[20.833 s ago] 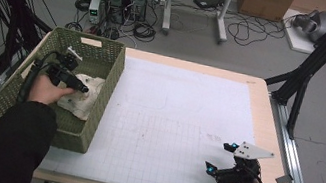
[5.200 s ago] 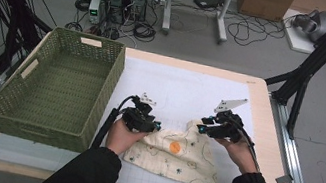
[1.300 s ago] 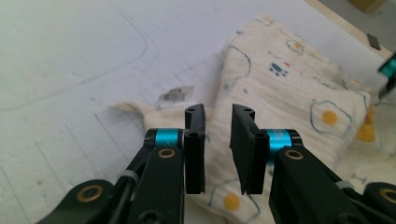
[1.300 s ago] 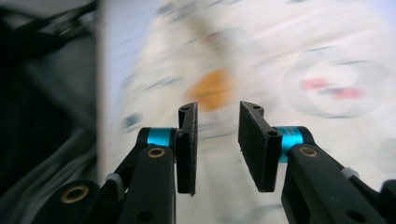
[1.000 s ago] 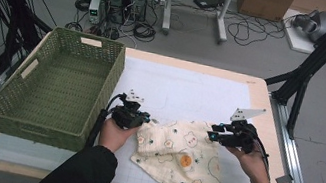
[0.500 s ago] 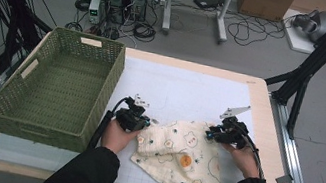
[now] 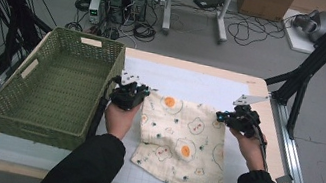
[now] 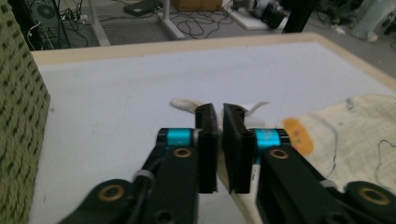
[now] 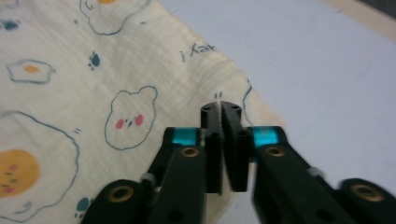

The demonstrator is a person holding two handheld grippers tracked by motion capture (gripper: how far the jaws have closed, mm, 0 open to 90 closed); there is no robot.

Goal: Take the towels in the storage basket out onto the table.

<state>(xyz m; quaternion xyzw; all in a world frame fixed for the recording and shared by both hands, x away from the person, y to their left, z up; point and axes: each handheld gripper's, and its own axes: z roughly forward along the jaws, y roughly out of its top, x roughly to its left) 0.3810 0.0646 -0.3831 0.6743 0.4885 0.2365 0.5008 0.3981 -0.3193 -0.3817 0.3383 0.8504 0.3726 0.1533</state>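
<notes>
- Half a second ago the cream cloth with fried-egg and bear pictures (image 7: pixel 182 143) looks bunched at its far edge. Now that edge is pulled out straight between my two claws, and the cloth lies flatter.
- The cloth sits on the white mat (image 7: pixel 188 83) of the wooden table (image 7: pixel 195 67), to the right of the green woven basket (image 7: pixel 58 85). Long ago it was inside that basket.
- My left gripper (image 7: pixel 131 95) has come up a bit and sits at the far left corner of the cloth. My right gripper (image 7: pixel 240 119) is at the far right corner.
- In the left gripper view, the left claw (image 8: pixel 219 123) has a thin gap, with a strip of cloth running up through it. Its jaws have just been opening a little. The pads look like they are letting go, not squeezing.
- In the right gripper view, the right claw (image 9: pixel 220 122) is almost pressed together. Its jaws have just been opening a tiny bit. The cloth edge (image 9: pixel 233 79) lies right by the tips, but I cannot tell if they pinch it.
- The high view shows the whole cloth and the basket. The gripper views show the small gaps up close.
</notes>
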